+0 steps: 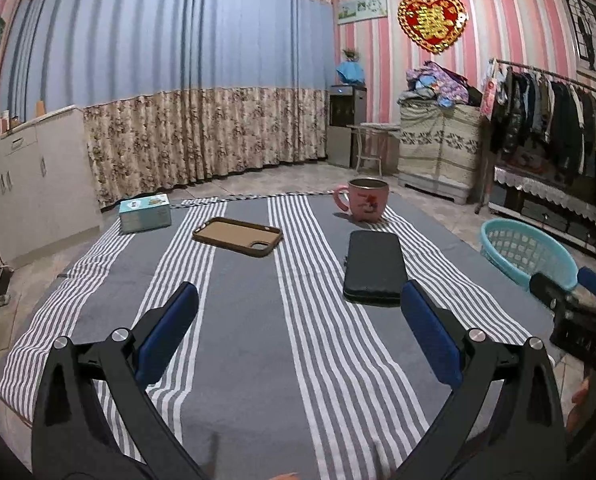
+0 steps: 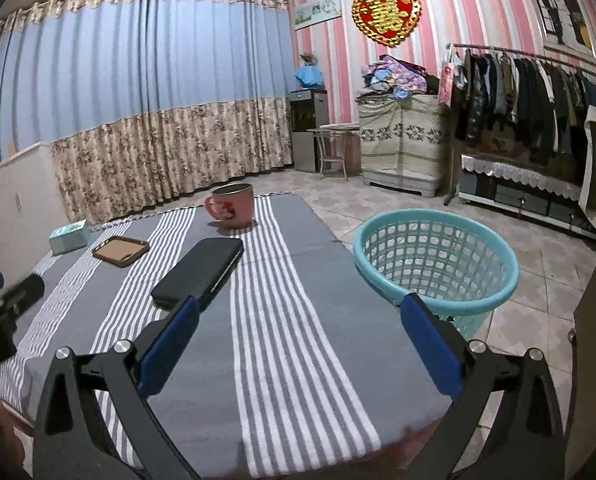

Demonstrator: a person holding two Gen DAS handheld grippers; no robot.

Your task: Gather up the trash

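Left claw (image 1: 298,308): nearest the left wrist camera, its blue-padded fingers (image 1: 174,328) spread wide with nothing between them, raised above the striped cloth.
Right claw (image 2: 298,316): likewise spread wide and empty; in the left wrist view only part of it shows, at the right edge (image 1: 565,304).
Desk (image 1: 250,344): covered by a grey cloth with white stripes; whether it is a low desk or a mattress cannot be told.
Black phone (image 1: 373,266): lies flat on the cloth, just beyond the left claw's right finger; in the right wrist view it sits (image 2: 200,272) ahead of that claw's left finger.
Brown phone case (image 1: 237,236): lies open side up, left of the black phone and apart from it.
Pink mug (image 1: 363,199): upright near the far edge of the cloth, handle to the left.
Tissue box (image 1: 145,213): teal, at the far left corner of the cloth.
Teal basket (image 2: 433,258): a mesh plastic basket on the tiled floor just beside the desk's right edge; the right wrist view looks into it and no contents can be made out, while the left wrist view shows only part of its rim (image 1: 525,248).
Trash: no loose scrap can be made out on the cloth in either view.
Clothes rack (image 2: 537,92): hung with dark garments along the striped pink wall, seen more fully from the right wrist.
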